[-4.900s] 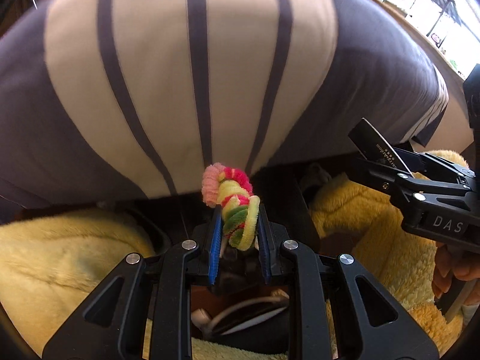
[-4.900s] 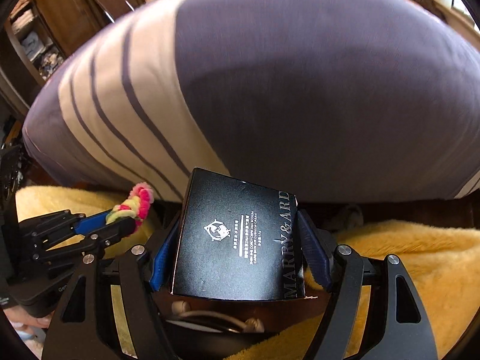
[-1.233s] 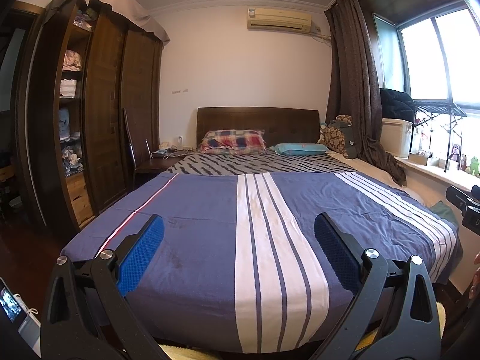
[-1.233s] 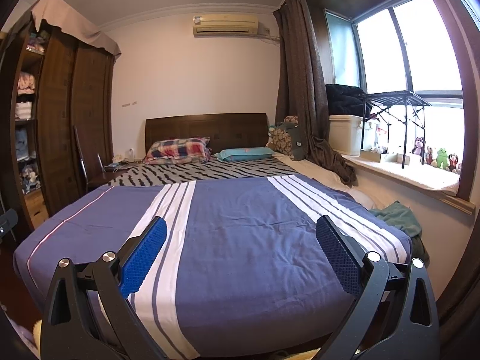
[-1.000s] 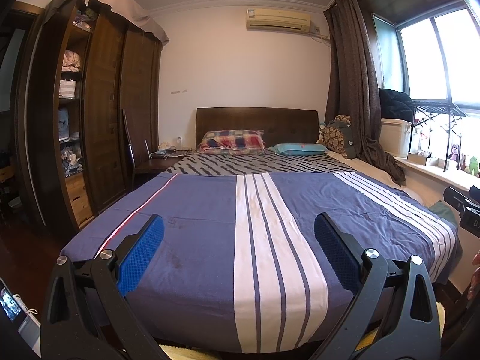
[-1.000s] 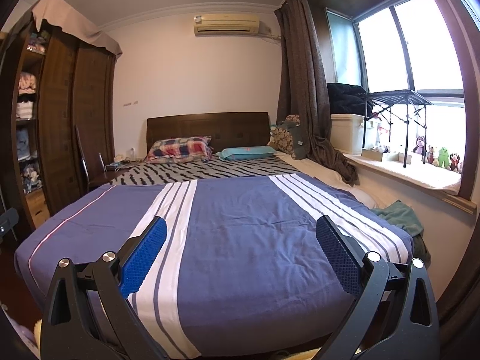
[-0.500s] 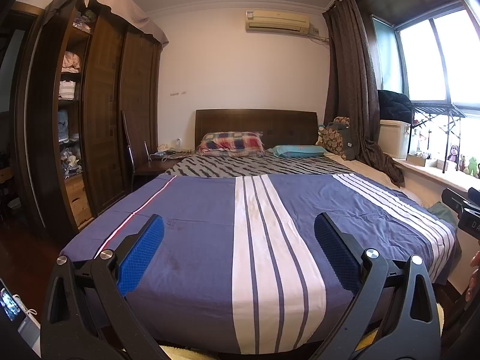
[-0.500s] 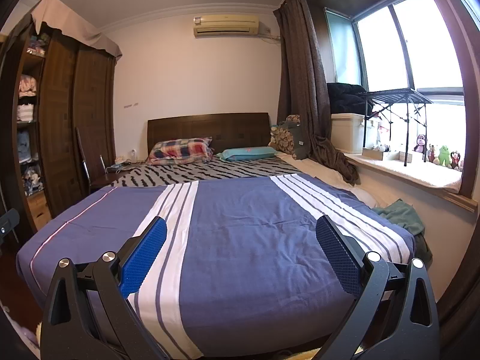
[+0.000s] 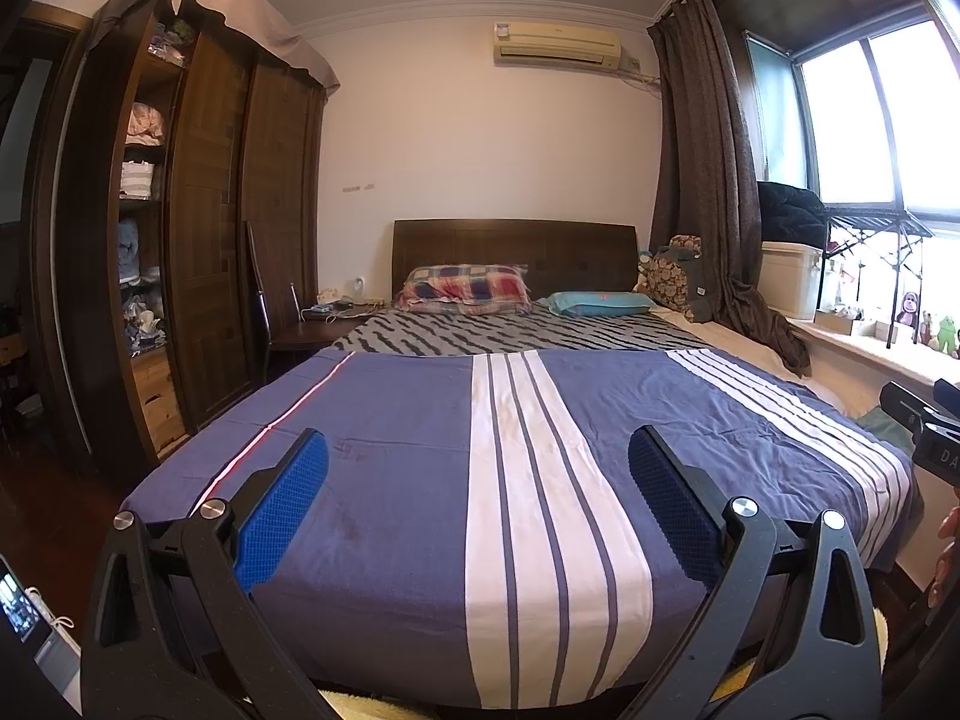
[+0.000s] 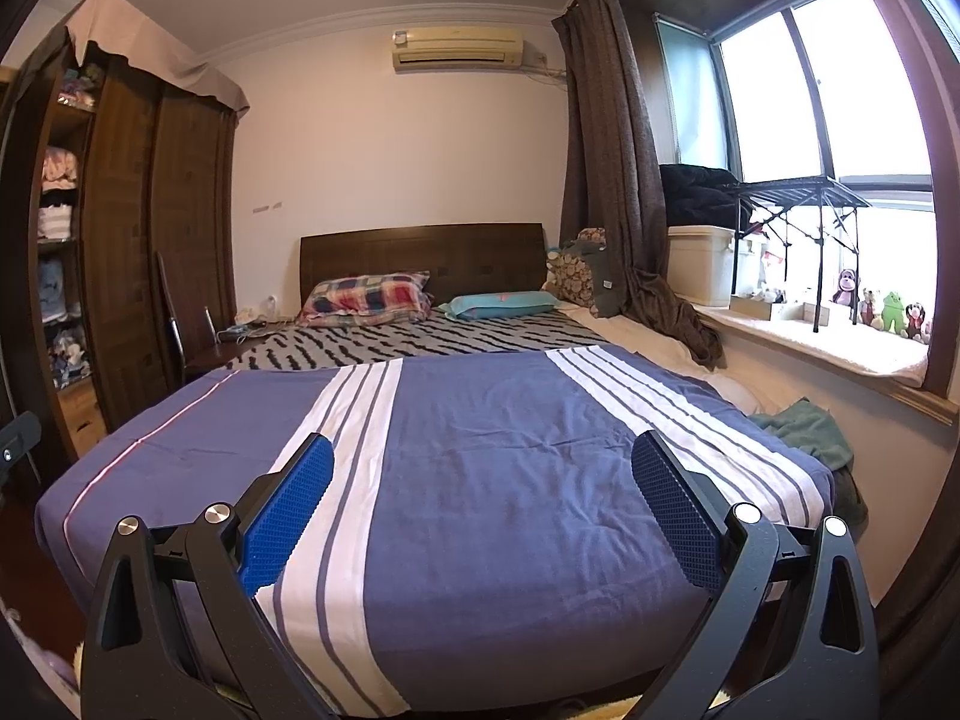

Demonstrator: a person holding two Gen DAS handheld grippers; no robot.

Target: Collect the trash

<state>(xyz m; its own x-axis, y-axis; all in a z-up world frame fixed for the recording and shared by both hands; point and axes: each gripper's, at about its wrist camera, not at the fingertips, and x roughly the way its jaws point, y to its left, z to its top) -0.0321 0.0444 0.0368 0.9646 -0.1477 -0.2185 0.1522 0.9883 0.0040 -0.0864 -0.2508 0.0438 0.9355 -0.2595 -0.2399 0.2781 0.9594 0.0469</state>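
Both tongs released, carrying nothing: left tongs (image 9: 478,483) and right tongs (image 10: 483,489) are hovering level above the striped bedspread (image 10: 510,450), likely scanning for trash.

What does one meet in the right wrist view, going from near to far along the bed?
Right gripper, open → blue striped blanket → zebra-patterned sheet → plaid pillow → wooden headboard → wall with the air conditioner.
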